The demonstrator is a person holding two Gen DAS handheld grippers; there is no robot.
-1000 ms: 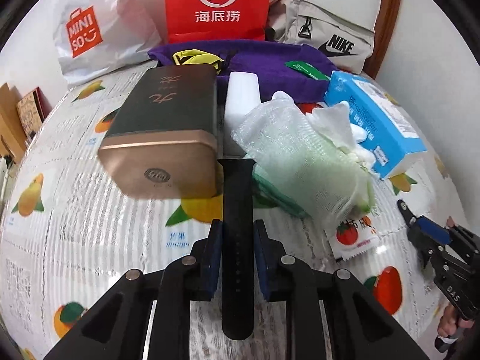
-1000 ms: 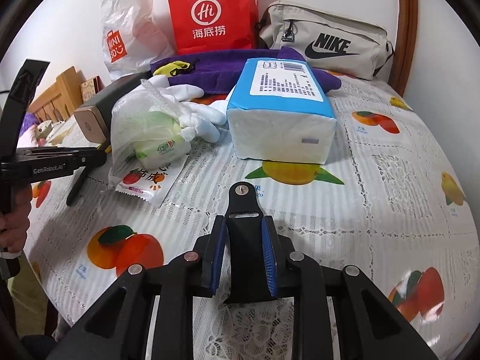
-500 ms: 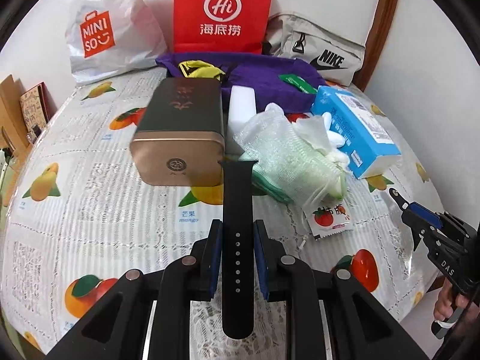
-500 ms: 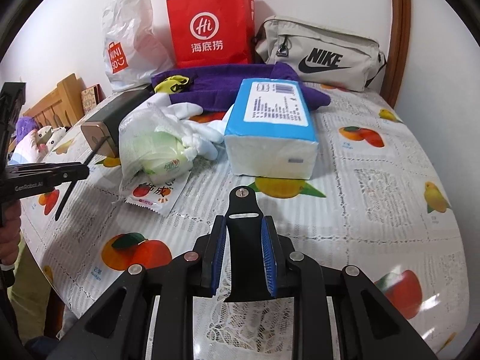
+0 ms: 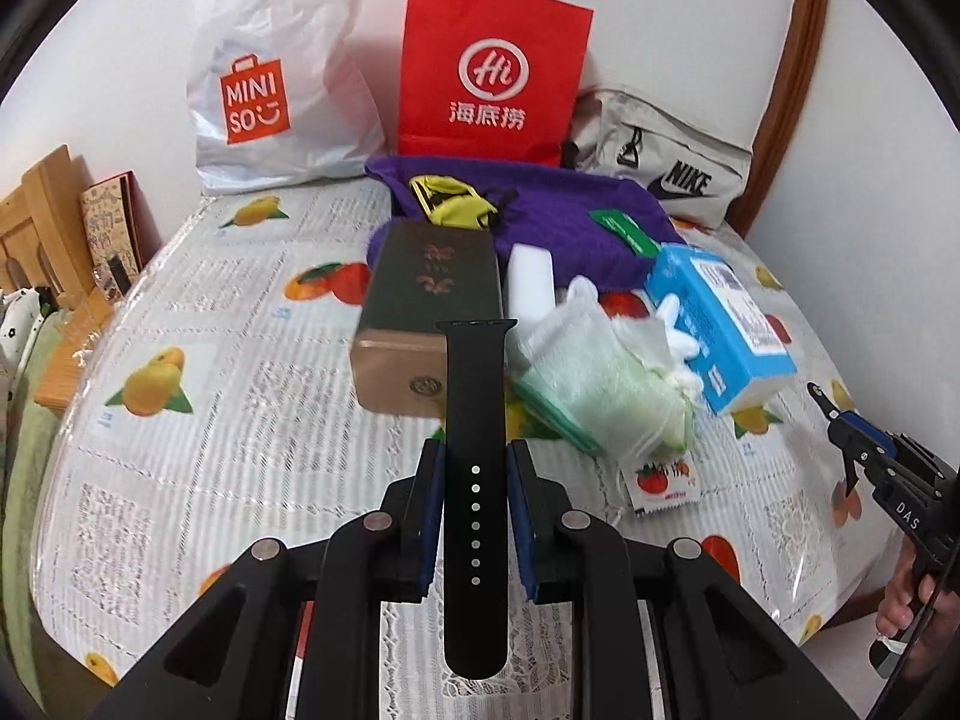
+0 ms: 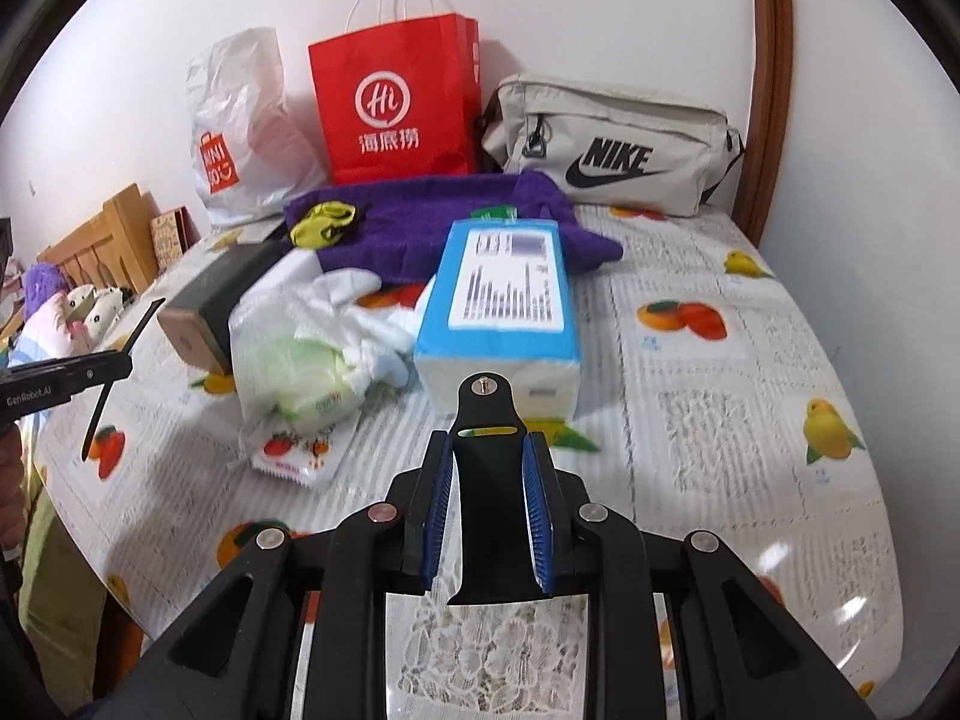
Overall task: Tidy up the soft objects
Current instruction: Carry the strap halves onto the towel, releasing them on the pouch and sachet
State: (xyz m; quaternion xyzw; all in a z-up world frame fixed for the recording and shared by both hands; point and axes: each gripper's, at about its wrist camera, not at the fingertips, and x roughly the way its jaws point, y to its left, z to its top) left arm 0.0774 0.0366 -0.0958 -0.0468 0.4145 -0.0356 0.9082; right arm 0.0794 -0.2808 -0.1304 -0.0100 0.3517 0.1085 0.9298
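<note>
The white plastic bag point(image 5: 270, 84) read "MINISO". The red paper bag point(image 5: 492, 69) bore "Hi" above "海底捞". The beige pouch point(image 6: 612, 144) carried "NIKE". The left hand-held gripper point(image 6: 66, 375) was marked "GenRobot.AI"; the right hand-held gripper point(image 5: 900, 489) showed "DAS". Print on the blue tissue pack point(image 6: 504, 294) was too blurred to read.

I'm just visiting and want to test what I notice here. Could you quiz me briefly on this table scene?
1. True or false: the left hand-held gripper is empty.
2. Which lies nearest the Nike bag? A) purple towel B) tissue pack C) dark tin box
3. Fill in: the right hand-held gripper holds a black strap piece with a metal ____.

Key: 1 false, it grips a black watch strap; 2 A; 3 pin.
</note>
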